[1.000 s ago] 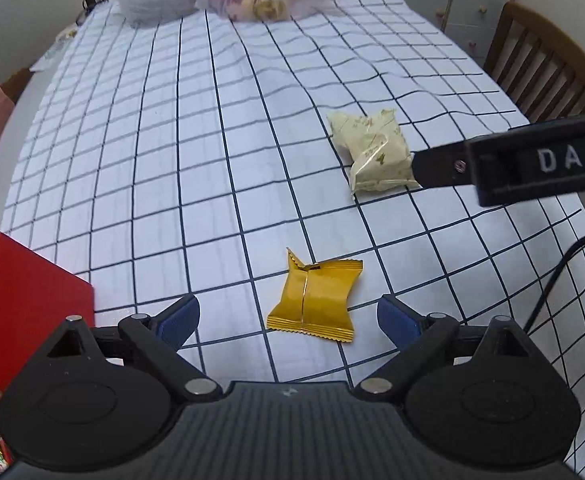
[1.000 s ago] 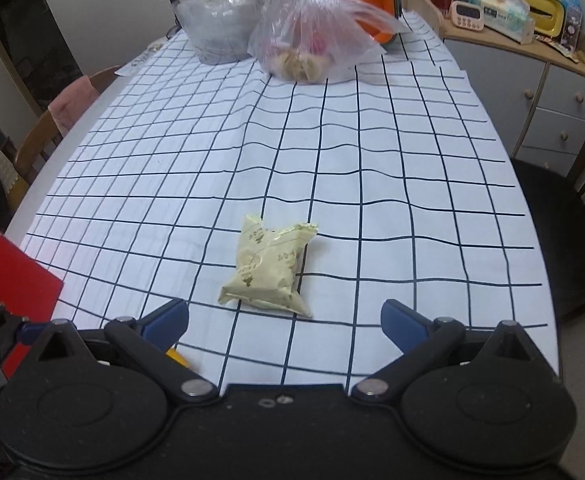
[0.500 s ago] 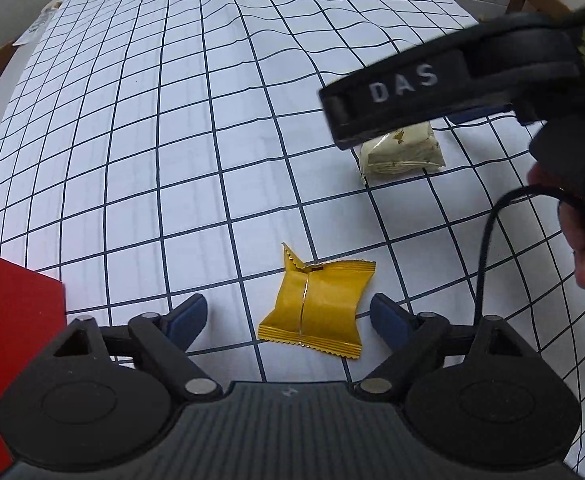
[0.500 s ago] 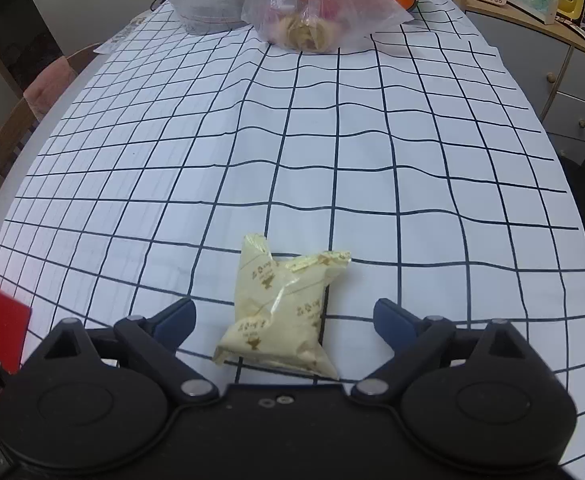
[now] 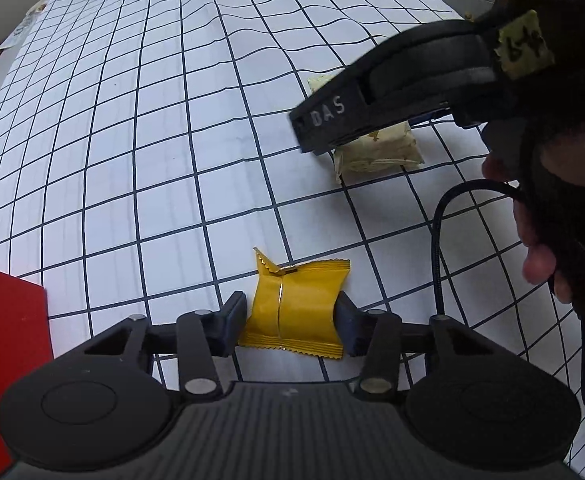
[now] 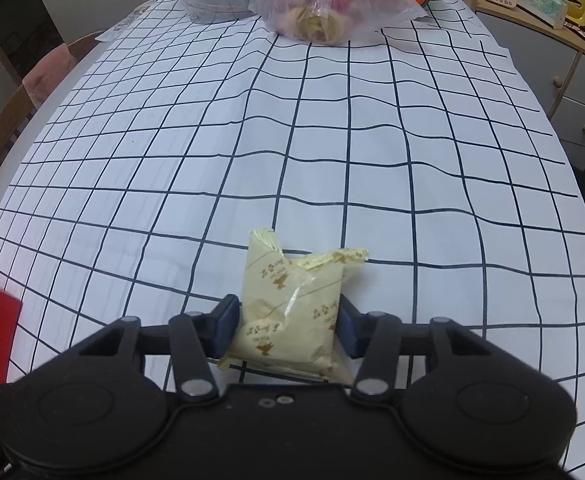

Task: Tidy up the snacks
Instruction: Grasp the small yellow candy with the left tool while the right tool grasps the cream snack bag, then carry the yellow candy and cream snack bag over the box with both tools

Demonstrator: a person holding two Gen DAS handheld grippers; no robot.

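A yellow snack packet (image 5: 300,300) lies on the checked tablecloth (image 5: 152,140) close in front of the left wrist camera. My left gripper (image 5: 290,320) is closing on it, and both blue pads touch its sides and pinch it. A cream snack packet (image 6: 292,312) with gold print lies between the pads of my right gripper (image 6: 286,326), whose jaws are also closing and press on both its sides. In the left wrist view the same cream packet (image 5: 380,152) shows under the right gripper's black body, held by a person's hand (image 5: 532,240).
A red box (image 5: 8,360) sits at the near left edge of the table. Two clear plastic bags (image 6: 332,4) of food stand at the far end. A grey cabinet (image 6: 572,80) is to the right, a chair (image 6: 32,92) to the left. A black cable (image 5: 440,240) hangs by the hand.
Both grippers came down and forward over their packets, and their jaws went from wide open to pressing on the packets' sides. The right gripper now covers part of the cream packet in the left view.
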